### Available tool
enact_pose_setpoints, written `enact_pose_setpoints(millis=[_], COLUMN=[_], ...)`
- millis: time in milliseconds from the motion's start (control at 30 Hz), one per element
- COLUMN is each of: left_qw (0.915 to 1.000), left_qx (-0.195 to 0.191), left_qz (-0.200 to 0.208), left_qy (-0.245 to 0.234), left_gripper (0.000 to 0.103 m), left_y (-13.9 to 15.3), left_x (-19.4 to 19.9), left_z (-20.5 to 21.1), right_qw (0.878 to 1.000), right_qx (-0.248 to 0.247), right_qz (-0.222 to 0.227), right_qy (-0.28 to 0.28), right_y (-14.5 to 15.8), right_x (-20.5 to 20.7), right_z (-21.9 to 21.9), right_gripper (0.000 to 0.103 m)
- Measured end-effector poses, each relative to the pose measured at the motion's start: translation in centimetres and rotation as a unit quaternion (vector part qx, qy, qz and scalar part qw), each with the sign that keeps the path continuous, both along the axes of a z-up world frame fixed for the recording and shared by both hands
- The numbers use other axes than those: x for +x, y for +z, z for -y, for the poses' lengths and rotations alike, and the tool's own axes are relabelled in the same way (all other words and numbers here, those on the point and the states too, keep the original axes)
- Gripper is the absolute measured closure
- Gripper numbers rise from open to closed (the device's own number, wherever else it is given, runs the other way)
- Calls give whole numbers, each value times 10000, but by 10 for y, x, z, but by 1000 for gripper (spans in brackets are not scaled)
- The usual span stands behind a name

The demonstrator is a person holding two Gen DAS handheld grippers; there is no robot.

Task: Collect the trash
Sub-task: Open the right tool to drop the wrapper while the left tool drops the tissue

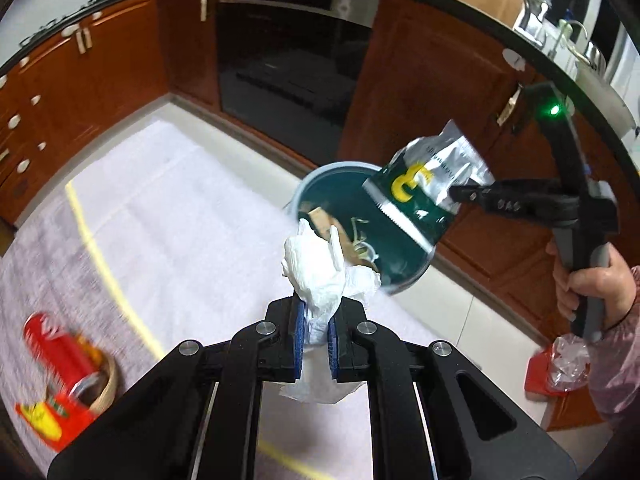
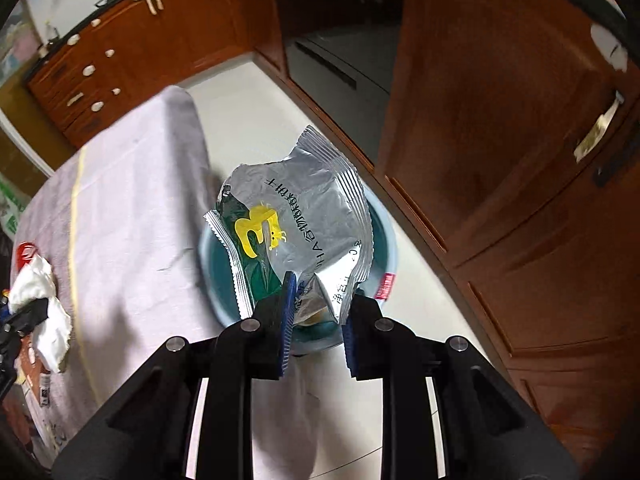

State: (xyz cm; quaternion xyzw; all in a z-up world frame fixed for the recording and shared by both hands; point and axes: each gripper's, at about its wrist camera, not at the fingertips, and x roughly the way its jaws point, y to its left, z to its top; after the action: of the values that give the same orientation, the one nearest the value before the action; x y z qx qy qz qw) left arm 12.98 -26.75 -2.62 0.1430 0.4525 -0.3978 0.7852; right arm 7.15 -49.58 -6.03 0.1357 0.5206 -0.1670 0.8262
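Note:
My left gripper (image 1: 316, 320) is shut on a crumpled white paper towel (image 1: 320, 268), held above the table edge near the bin. My right gripper (image 2: 316, 312) holds a silver and green snack wrapper (image 2: 296, 220) over a light blue bin (image 2: 384, 240); its jaws look partly apart with the wrapper's corner between them. In the left wrist view the wrapper (image 1: 428, 180) hangs over the bin (image 1: 320, 184), which holds some scraps. In the right wrist view the paper towel (image 2: 40, 300) shows at the far left.
A table with a pale cloth (image 1: 160, 216) carries a red can (image 1: 60, 352) in a small wooden bowl (image 1: 106, 384) and a red packet (image 1: 52, 420). Wooden cabinets (image 1: 432, 92) and an oven (image 1: 288, 72) stand behind. A red item with clear plastic (image 1: 560, 364) lies at right.

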Motion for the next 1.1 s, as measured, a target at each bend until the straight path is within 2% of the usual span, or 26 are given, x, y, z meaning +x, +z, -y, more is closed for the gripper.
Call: enact_pose_setpoints(millis=[233, 300, 333, 467, 700, 767, 867, 1100], left_qw=[9996, 9994, 9993, 9989, 9981, 9977, 9973, 9964], left_qx=[70, 92, 100, 134, 219, 250, 282, 372], left_qz=[-199, -239, -261, -316, -412, -443, -486, -500], left_qy=[-181, -221, -249, -308, -410, -437, -480, -573], left_gripper=[93, 93, 93, 93, 93, 93, 93, 92], left_y=[-19, -25, -28, -36, -53, -59, -65, -77], left_x=[17, 21, 24, 29, 36, 37, 37, 38], left_z=[53, 68, 76, 95, 121, 127, 135, 155], right_qw=[9995, 9992, 9990, 9986, 9986, 9987, 9983, 9988], right_qx=[192, 270, 307, 427, 472, 463, 517, 390], right_qz=[-245, -304, -318, -317, -227, -211, -195, -114], right_qy=[-32, -17, -3, 54, -35, -88, -193, -260], right_y=[-32, -41, -43, -50, -49, -47, -43, -33], right_x=[19, 24, 26, 35, 38, 36, 32, 30], right_z=[21, 25, 26, 30, 38, 41, 48, 50], right_gripper=[82, 78, 75, 52, 28, 28, 20, 18])
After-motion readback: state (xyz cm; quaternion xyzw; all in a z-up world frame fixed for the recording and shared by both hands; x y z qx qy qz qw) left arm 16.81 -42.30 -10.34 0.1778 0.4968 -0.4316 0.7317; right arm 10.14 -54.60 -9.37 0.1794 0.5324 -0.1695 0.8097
